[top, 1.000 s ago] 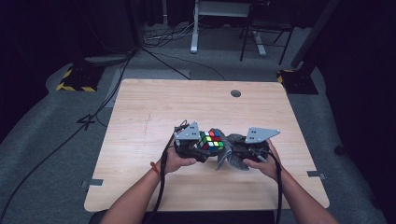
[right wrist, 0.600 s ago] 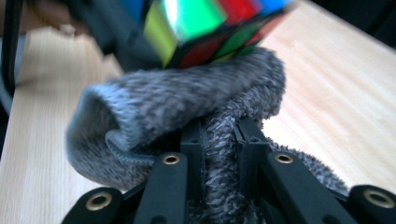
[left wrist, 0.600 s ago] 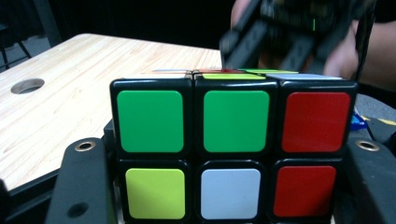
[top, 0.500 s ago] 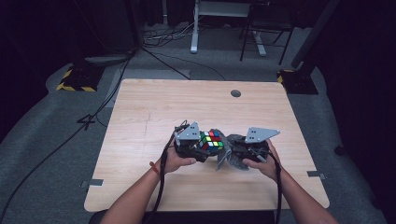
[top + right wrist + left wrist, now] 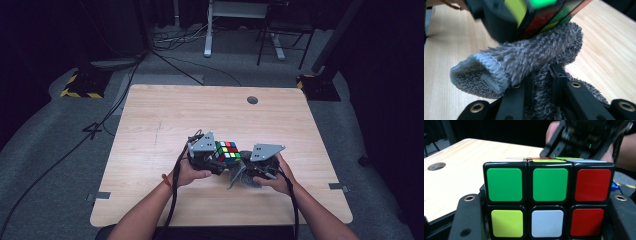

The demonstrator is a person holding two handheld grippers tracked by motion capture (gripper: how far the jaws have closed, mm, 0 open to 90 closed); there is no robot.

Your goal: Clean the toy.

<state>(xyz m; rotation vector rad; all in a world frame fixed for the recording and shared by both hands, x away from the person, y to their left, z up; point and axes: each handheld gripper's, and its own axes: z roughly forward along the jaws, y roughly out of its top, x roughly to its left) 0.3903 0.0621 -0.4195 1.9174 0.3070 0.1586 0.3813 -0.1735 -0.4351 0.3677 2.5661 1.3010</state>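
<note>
A colourful puzzle cube (image 5: 227, 152) hangs just above the wooden table (image 5: 150, 125), held between the black jaws of my left gripper (image 5: 220, 159). Up close, the cube (image 5: 547, 200) shows green, red, yellow and white stickers between those jaws. My right gripper (image 5: 245, 175) is shut on a grey fuzzy cloth (image 5: 239, 176). In the right gripper view the cloth (image 5: 524, 62) is folded and presses against the underside of the cube (image 5: 544, 17).
A round cable hole (image 5: 252, 100) sits near the table's far edge. Black cables trail from both grippers over the front edge. Dark floor with cables, a desk frame and a chair lies beyond the table.
</note>
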